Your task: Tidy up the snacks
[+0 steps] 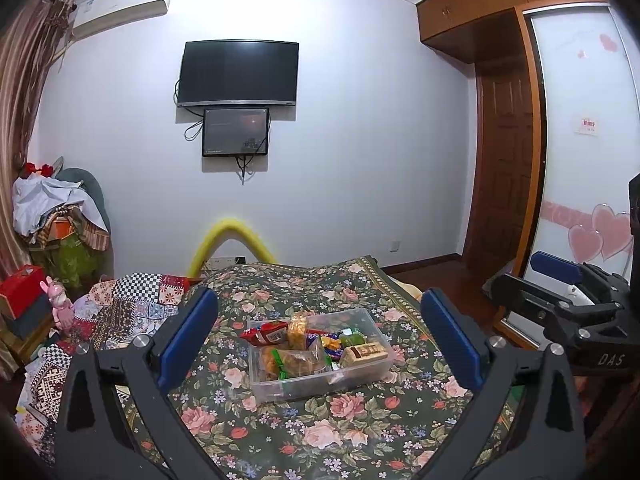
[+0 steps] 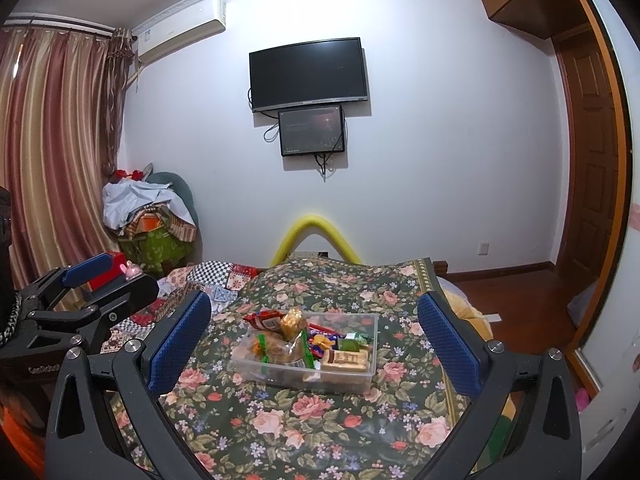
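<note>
Clear plastic, left wrist view: snack box [image 1: 320, 378] on the floral bedspread [image 1: 328, 432], centred between the two blue-padded fingers [image 1: 192, 338].
Left gripper [image 1: 320, 340]: fingers spread wide, nothing between them, held above the bed and apart from the box.
Contents: red packet [image 1: 265, 331] at the back left, orange crispy bar [image 1: 298, 330] upright beside it, green-edged clear bag of pastries [image 1: 298, 362] in front, tan wrapped biscuit [image 1: 365, 353] at the right, small green packet [image 1: 352, 338] behind that.
Right gripper [image 1: 556, 280]: seen at the right edge, beside the bed, fingers parted and empty.
Background: black television [image 1: 239, 73] on the white wall, smaller screen [image 1: 235, 132] just below it.

Right wrist view, snack box [image 2: 308, 354]: on the same bedspread [image 2: 312, 420], packets heaped inside, between the fingers [image 2: 180, 344] in the frame.
Right gripper [image 2: 314, 340]: fingers wide apart, holding nothing, not touching the box.
Left gripper [image 2: 102, 276]: at the left edge, fingers parted.
Window side: striped curtain [image 2: 52, 140] at left.
</note>
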### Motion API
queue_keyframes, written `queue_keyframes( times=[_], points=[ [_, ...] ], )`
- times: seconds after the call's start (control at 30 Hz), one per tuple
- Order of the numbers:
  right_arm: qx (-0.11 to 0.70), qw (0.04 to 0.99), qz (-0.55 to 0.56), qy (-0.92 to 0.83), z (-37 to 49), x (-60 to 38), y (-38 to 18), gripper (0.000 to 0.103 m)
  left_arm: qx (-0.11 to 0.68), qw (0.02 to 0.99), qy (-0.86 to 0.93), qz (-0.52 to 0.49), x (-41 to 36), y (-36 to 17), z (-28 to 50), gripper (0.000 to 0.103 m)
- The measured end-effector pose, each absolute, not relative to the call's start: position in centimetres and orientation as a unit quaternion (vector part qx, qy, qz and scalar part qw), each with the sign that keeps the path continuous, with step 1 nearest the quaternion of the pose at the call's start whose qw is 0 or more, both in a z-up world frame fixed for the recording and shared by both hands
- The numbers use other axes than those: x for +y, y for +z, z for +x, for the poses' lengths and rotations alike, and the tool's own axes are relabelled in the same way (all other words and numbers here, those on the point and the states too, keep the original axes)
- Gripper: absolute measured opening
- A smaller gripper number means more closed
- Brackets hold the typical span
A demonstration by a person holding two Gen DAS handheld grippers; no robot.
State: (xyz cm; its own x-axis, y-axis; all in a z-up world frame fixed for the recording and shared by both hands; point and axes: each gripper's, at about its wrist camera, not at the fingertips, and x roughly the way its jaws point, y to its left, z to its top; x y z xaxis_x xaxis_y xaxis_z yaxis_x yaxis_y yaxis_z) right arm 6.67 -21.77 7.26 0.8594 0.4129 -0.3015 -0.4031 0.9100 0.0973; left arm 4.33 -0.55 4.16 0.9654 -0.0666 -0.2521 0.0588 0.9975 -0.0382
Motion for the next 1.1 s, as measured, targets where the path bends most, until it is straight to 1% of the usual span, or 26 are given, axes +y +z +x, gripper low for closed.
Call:
queue_keyframes(
  times=[1.1],
  points=[
    [0.159,0.964,0.019,0.212,6.27,-21.43,7.55,0.103,0.133,0.990,-0.050,-0.014,-0.88,4.11,4.31,0.103]
  ],
)
